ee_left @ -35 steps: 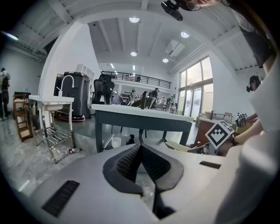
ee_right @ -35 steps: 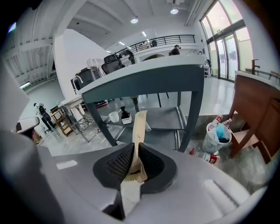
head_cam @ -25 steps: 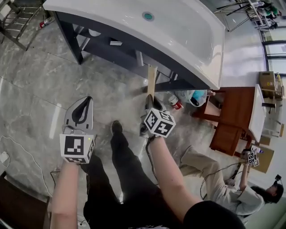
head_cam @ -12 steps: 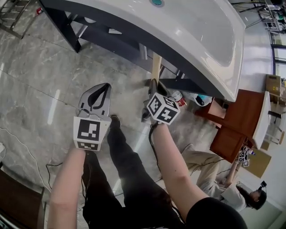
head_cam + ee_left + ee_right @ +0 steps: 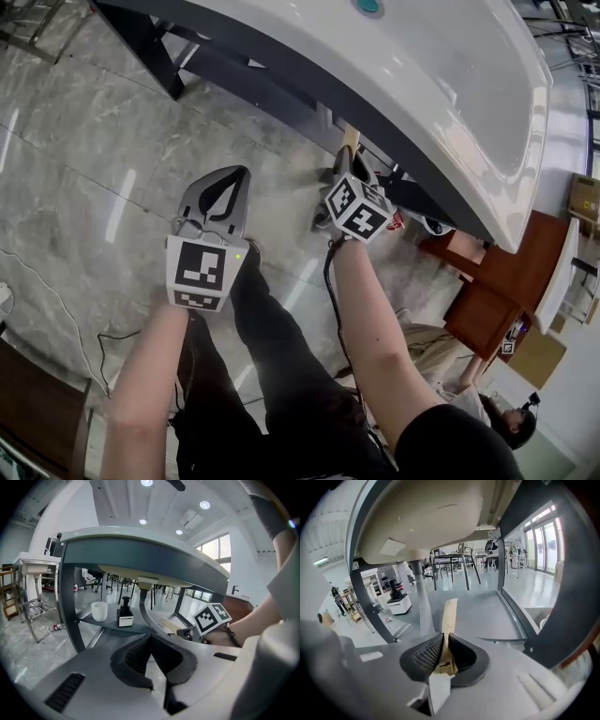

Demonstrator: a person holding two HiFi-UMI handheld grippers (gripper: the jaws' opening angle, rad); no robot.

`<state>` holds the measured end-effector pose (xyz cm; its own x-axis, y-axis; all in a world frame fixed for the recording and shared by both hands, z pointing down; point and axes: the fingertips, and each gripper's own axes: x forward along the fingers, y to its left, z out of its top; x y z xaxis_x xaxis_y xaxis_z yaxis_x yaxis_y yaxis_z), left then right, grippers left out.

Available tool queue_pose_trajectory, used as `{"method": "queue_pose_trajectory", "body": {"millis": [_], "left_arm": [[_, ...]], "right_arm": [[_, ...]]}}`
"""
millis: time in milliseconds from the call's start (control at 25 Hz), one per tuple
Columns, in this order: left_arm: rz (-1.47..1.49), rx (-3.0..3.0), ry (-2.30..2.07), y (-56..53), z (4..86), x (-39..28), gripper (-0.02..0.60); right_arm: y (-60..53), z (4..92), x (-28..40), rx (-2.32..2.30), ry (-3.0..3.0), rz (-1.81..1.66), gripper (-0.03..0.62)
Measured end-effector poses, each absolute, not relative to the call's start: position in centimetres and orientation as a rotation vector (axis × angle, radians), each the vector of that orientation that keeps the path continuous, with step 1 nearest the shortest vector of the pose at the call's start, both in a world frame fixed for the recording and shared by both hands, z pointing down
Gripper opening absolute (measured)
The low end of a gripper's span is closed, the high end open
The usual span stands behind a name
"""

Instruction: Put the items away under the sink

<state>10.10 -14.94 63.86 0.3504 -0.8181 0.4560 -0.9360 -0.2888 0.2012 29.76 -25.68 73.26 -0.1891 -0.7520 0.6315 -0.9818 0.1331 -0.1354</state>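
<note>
My right gripper (image 5: 343, 165) is shut on a thin tan flat packet (image 5: 449, 615), whose tip (image 5: 351, 139) reaches under the front rim of the white sink (image 5: 450, 84). In the right gripper view the packet stands upright between the pads, above the dark shelf (image 5: 487, 616) under the sink, beside the drain pipe (image 5: 423, 606). My left gripper (image 5: 231, 178) hovers over the floor to the left, shut and empty, its tips meeting (image 5: 150, 637). On the shelf (image 5: 112, 629) stand a white cup (image 5: 99, 611) and a black pump bottle (image 5: 124, 615).
The sink's dark frame leg (image 5: 150, 47) stands at the left. A wooden cabinet (image 5: 487, 300) and a seated person (image 5: 506, 422) are at the right. Small containers (image 5: 412, 223) lie under the sink's right end. A cable (image 5: 56, 291) runs over the marble floor.
Both grippers have moved forward and down toward the sink's underside. The packet's tip, earlier in front of the sink, is now under its rim. Both grippers stay shut.
</note>
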Motion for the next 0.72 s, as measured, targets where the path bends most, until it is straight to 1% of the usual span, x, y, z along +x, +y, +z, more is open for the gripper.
{"method": "queue_pose_trajectory", "body": {"millis": [520, 680, 720], "left_arm": [[0.375, 2.175, -1.516, -15.4, 65.2, 10.2, 0.009], [0.376, 2.170, -1.513, -15.1, 65.5, 10.2, 0.009], [0.374, 2.167, -1.514, -15.1, 65.5, 10.1, 0.009]], "right_arm": [[-28.7, 75.0, 29.6, 1.687, -1.938, 0.649, 0.037], [-29.2, 75.7, 29.3, 1.632, -1.935, 0.616, 0.037], [-29.2, 75.9, 29.1, 1.607, -1.940, 0.618, 0.048]]}}
